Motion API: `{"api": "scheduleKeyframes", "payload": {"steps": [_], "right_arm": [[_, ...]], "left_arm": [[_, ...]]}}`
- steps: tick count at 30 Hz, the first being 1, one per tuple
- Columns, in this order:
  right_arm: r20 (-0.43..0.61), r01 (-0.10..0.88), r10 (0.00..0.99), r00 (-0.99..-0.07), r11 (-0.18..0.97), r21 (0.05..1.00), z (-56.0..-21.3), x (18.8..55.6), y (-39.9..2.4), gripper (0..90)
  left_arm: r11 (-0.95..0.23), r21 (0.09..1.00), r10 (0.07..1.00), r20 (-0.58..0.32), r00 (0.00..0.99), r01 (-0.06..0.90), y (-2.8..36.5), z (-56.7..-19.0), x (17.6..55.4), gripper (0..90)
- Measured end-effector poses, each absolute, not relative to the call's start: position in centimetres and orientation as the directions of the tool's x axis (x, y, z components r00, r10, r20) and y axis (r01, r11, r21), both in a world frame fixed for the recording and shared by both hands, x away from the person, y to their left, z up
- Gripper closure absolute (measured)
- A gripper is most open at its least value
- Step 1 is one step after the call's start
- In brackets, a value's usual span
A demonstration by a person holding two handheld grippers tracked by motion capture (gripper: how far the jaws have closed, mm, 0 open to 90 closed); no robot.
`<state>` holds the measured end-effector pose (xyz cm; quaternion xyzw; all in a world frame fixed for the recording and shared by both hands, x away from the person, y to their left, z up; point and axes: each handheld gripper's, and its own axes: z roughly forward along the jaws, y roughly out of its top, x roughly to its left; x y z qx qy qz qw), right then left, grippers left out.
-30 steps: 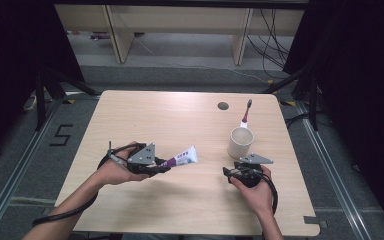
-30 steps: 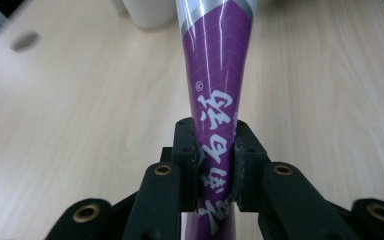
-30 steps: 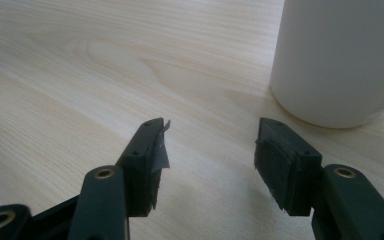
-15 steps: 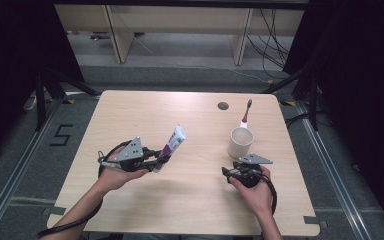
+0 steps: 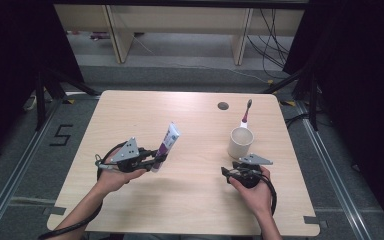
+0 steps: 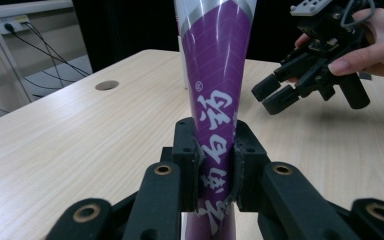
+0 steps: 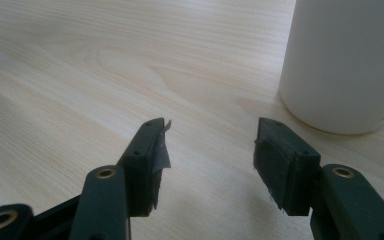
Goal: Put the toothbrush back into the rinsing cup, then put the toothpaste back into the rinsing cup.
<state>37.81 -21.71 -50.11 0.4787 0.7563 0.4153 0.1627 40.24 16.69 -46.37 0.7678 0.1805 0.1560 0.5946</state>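
Note:
A purple and white toothpaste tube (image 5: 165,143) stands tilted up off the table, with my left gripper (image 5: 156,159) shut on its lower end. In the left gripper view the tube (image 6: 219,95) rises between the two black jaws, pinched near its base. A white cup (image 5: 240,142) stands at the right of the table and holds a toothbrush (image 5: 245,116). My right gripper (image 5: 227,174) rests low just in front of the cup, open with nothing between its jaws. The right gripper view has the cup (image 7: 347,60) close at upper right.
The light wooden table (image 5: 190,200) has a dark round hole (image 5: 223,106) near its far edge. Beyond the table are wooden shelf legs and cables on the floor. Dark curtains hang at both sides.
The left gripper has swung the toothpaste tube from lying nearly flat to pointing up and away. The right gripper has stayed beside the cup.

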Motion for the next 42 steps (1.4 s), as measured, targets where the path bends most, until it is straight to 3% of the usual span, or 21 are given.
{"api": "scheduleKeyframes", "payload": {"steps": [8, 14, 27, 29, 42], "right_arm": [[0.123, 0.563, 0.860, -0.495, 0.210, 0.799, -49.9, 37.7, -21.6, 46.8], [0.186, 0.546, 0.844, -0.503, 0.143, 0.825, -49.4, 37.5, -20.9, 47.6], [0.241, 0.399, 0.731, -0.639, 0.047, 0.916, -46.1, 37.5, -18.3, 45.5], [0.212, 0.365, 0.717, -0.664, 0.063, 0.929, -45.5, 37.6, -17.6, 45.2], [0.222, 0.306, 0.617, -0.755, 0.032, 0.952, -42.0, 39.3, -11.8, 43.6]], "left_arm": [[-0.205, 0.975, 0.489, 0.024, 0.872, 0.088, 16.8, -46.3, 40.4, 76.6], [-0.195, 0.977, 0.505, 0.025, 0.863, 0.086, 16.4, -46.5, 40.7, 76.6], [-0.193, 0.977, 0.510, 0.017, 0.860, 0.095, 14.6, -46.4, 41.1, 76.6], [-0.193, 0.977, 0.506, 0.020, 0.862, 0.090, 14.4, -46.3, 41.0, 76.5], [-0.169, 0.982, 0.503, 0.010, 0.864, 0.087, 13.2, -46.5, 41.2, 76.5]]}}
